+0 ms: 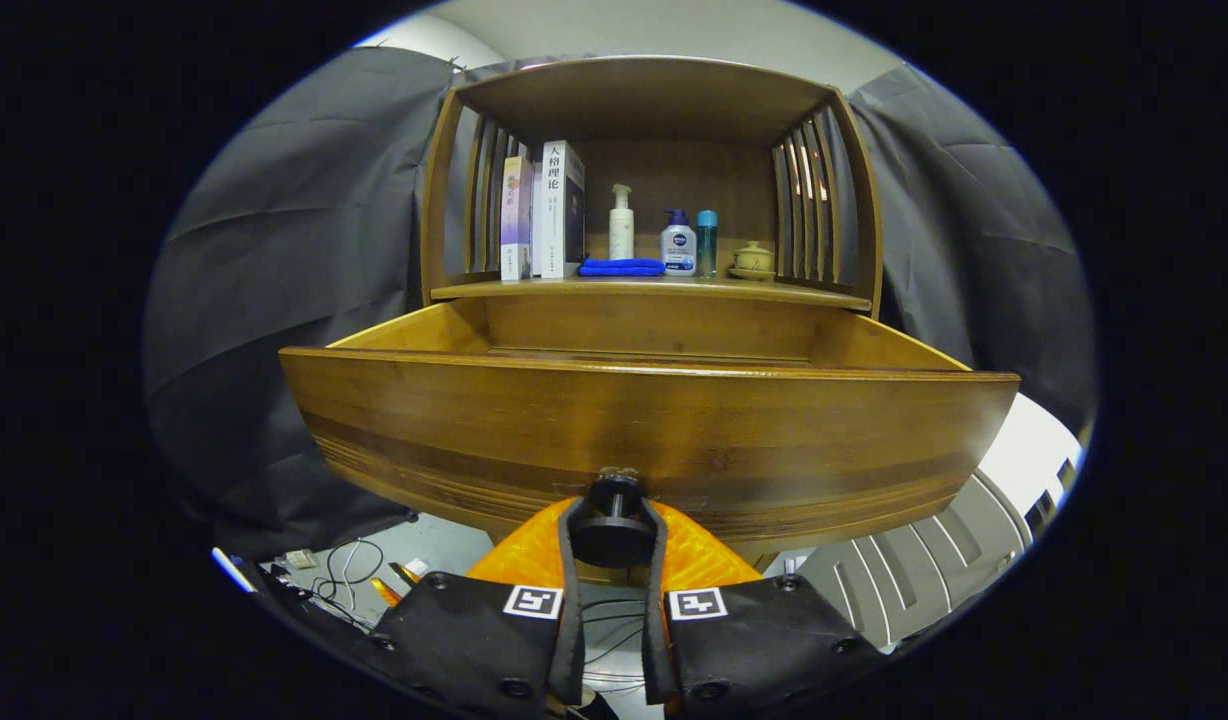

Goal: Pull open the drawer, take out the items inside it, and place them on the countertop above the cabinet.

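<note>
**Gripper holds the round knob of the open drawer**

The hand-held gripper (614,530) is nearly closed. Both of its fingers (571,560) press on a round dark knob (614,525), one finger on each side. The knob sticks out from the middle of the drawer front.

The drawer (644,420) is made of smooth, shiny brown wood with darker stripes running across its front. It is pulled out toward the gripper. Its inside walls are a lighter, yellow wood. What lies at the bottom of the drawer is hidden behind the tall front.

Just past the drawer is the table (654,290), the flat wooden top of the cabinet. A wooden hutch with thin side slats (809,195) stands over it.

On the table, from left to right, stand two books (544,210) upright; the writing on their spines is too small to read for sure. Next lies a flat folded blue cloth (622,267). Behind the cloth is a tall white pump bottle (622,222). Then come a short white bottle with a dark blue label (678,243), a thin blue bottle (707,240), and a small round tan pot with a lid (752,260).

Dark grey cloth (274,270) hangs behind on both sides.
</note>
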